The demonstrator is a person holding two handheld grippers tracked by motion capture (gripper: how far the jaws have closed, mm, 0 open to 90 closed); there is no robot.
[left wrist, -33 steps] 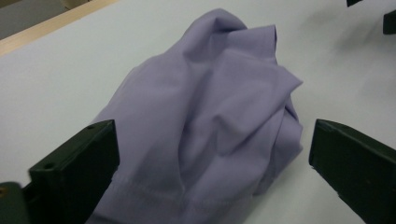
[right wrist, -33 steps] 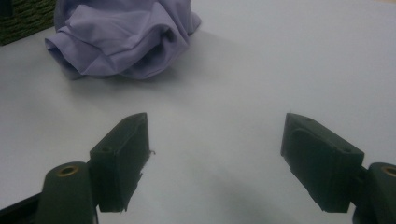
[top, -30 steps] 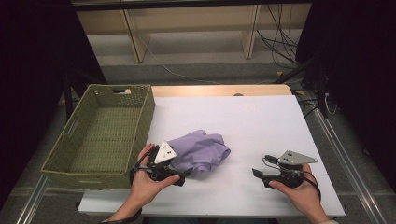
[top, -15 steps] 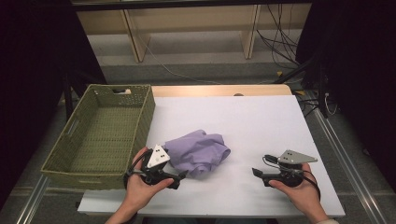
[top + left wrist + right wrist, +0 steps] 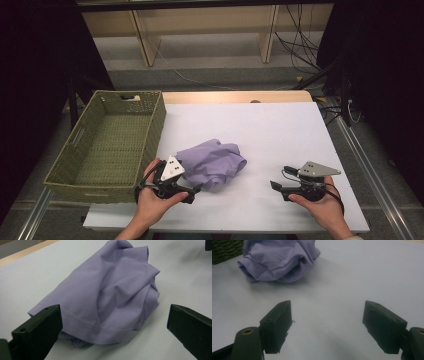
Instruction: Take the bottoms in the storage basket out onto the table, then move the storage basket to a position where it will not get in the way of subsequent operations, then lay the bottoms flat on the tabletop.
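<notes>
Both claws gape wide; my left claw (image 5: 113, 333) should slide low over the purple cloth's (image 5: 107, 297) stitched hem (it's floppy), then pinch.

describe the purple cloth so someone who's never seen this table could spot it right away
On the white table top, look just right of the green woven basket. There lies the crumpled lilac fabric garment, bunched in a soft heap with a stitched hem, directly before the open left gripper. It is the only soft, coloured thing lying on the white surface.
</notes>
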